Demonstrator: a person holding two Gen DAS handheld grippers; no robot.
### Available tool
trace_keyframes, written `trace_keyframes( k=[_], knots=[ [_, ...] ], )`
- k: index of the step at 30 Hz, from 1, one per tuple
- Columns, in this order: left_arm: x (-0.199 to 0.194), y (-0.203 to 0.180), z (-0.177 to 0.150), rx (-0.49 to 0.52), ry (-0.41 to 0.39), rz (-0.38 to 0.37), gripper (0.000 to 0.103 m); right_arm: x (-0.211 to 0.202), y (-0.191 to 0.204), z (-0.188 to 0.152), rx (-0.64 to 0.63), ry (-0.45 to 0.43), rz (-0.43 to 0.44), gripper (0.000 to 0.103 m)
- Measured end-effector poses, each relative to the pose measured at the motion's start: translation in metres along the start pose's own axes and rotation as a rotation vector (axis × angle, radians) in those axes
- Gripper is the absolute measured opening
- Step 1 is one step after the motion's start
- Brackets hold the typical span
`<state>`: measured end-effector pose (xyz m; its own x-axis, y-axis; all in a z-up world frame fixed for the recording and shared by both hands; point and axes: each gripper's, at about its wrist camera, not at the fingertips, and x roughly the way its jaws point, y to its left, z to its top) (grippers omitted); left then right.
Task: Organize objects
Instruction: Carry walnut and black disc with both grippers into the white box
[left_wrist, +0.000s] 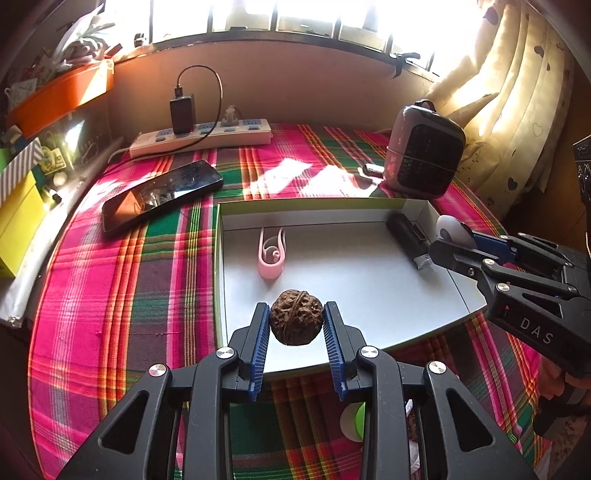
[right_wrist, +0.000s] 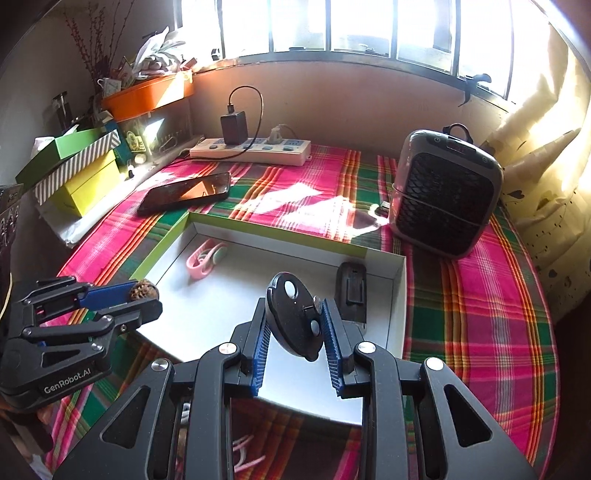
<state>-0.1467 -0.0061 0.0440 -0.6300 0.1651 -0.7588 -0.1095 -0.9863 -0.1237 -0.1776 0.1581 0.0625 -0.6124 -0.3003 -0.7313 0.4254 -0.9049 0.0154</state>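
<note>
My left gripper (left_wrist: 295, 323) is shut on a brown walnut (left_wrist: 295, 321) and holds it over the near edge of a shallow white box (left_wrist: 369, 273) with a green rim. My right gripper (right_wrist: 294, 319) is shut on a black oval disc (right_wrist: 293, 317) with white spots, above the box's near side. In the left wrist view the right gripper (left_wrist: 452, 240) hangs over the box's right wall. In the right wrist view the left gripper (right_wrist: 142, 293) with the walnut (right_wrist: 144, 290) is at the box's left corner. A pink clip (left_wrist: 271, 254) and a black device (left_wrist: 408, 236) lie in the box.
A plaid cloth (left_wrist: 147, 288) covers the table. A phone (left_wrist: 162, 194) lies left of the box, a power strip (left_wrist: 201, 138) with a charger at the back, a grey heater (left_wrist: 423, 147) at the back right. Stacked boxes (right_wrist: 79, 170) and an orange tray (right_wrist: 147, 94) stand far left.
</note>
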Motion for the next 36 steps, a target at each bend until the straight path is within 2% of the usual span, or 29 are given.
trace_keyframes(
  k=[16, 36],
  knots=[
    [0.029, 0.008, 0.011, -0.005, 0.029, 0.024, 0.027, 0.057, -0.007, 0.022, -0.013, 0.081, -0.025, 0.029],
    [0.046, 0.001, 0.015, 0.041, 0.052, 0.042, 0.027, 0.078, -0.004, 0.025, -0.062, 0.116, -0.064, 0.029]
  ],
)
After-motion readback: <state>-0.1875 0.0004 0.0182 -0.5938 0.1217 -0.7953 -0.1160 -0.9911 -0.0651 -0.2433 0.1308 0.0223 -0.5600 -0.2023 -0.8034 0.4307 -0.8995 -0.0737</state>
